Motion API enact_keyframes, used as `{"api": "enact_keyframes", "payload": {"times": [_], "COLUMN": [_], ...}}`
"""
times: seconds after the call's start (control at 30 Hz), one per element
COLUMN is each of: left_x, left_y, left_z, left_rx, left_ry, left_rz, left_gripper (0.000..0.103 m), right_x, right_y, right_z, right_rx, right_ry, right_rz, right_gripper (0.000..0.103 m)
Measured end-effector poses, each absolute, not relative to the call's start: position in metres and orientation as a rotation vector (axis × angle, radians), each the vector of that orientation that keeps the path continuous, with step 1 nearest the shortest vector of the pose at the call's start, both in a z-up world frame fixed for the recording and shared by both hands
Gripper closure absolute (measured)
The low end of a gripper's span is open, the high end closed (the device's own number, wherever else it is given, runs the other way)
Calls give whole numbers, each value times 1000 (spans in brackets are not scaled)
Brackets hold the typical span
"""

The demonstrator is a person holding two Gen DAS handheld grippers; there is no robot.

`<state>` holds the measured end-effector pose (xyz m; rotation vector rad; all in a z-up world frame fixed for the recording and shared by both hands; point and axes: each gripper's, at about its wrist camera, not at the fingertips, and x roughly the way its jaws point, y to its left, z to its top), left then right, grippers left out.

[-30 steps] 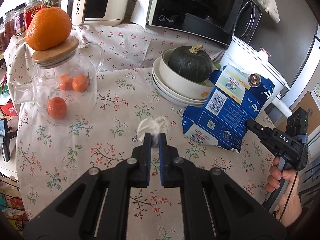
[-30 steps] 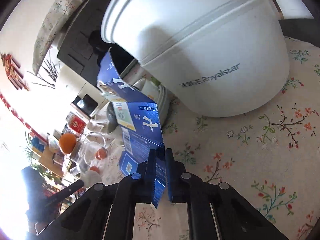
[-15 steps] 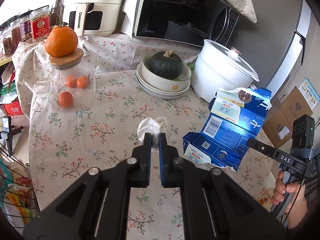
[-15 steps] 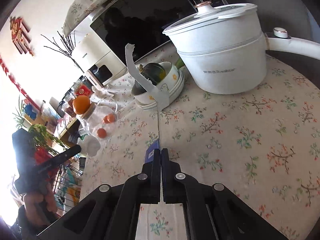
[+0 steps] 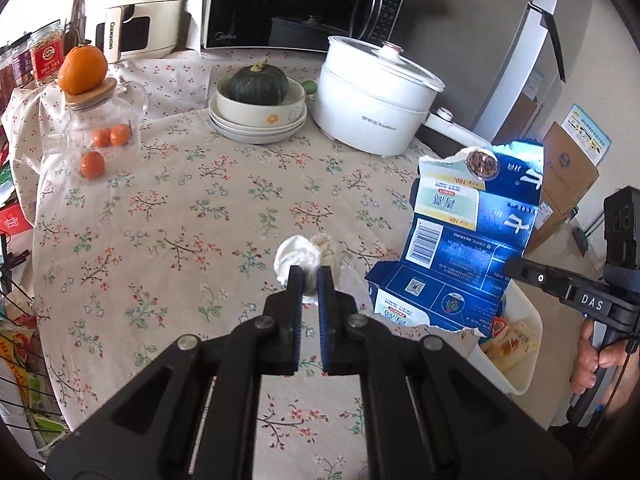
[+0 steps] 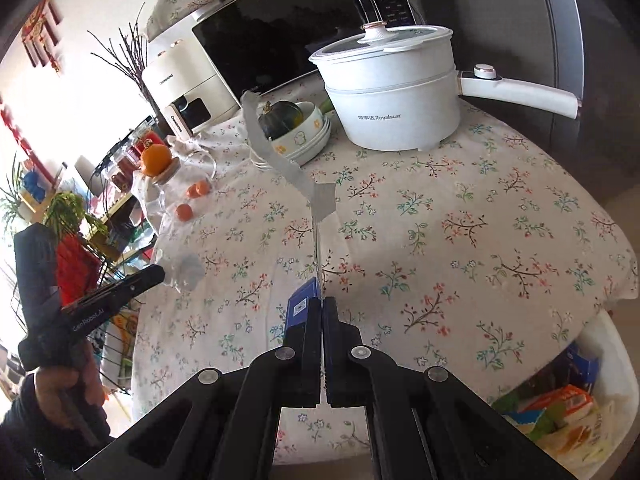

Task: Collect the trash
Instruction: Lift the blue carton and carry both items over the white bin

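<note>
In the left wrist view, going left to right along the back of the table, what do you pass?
Glass jar topped with an orange → stacked bowls holding a dark green pumpkin → white Royalstar electric pot → torn blue carton held up at the right edge.

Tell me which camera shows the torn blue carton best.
The left wrist view: the torn blue carton faces it flat, print and barcode readable, held by the right gripper. The right wrist view sees it edge-on, a thin strip above its closed fingers.
</note>
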<state>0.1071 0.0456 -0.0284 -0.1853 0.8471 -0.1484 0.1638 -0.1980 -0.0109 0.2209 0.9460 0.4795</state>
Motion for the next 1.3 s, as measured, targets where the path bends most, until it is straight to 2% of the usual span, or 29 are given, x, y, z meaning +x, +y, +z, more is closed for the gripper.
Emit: {"api": "enact_keyframes", "payload": {"times": [0.43,0.87,1.3], "left_x": [99,96,94], "left_y": [-10,-103,-210], "left_z": [-29,-31,-45], "left_rx": [-138,-62,33], "left_ry": [853,869,880], "left_rz": [-289,-461,-640], "left_gripper": [95,95,95], "right_x": [132,95,58], "right_y": [-237,-340,-437], "right_z": [16,38,13], "right_rx": [231,310,343], "right_ry": [899,815,853], "right_rz": [433,279,74], "right_gripper": [101,101,101]}}
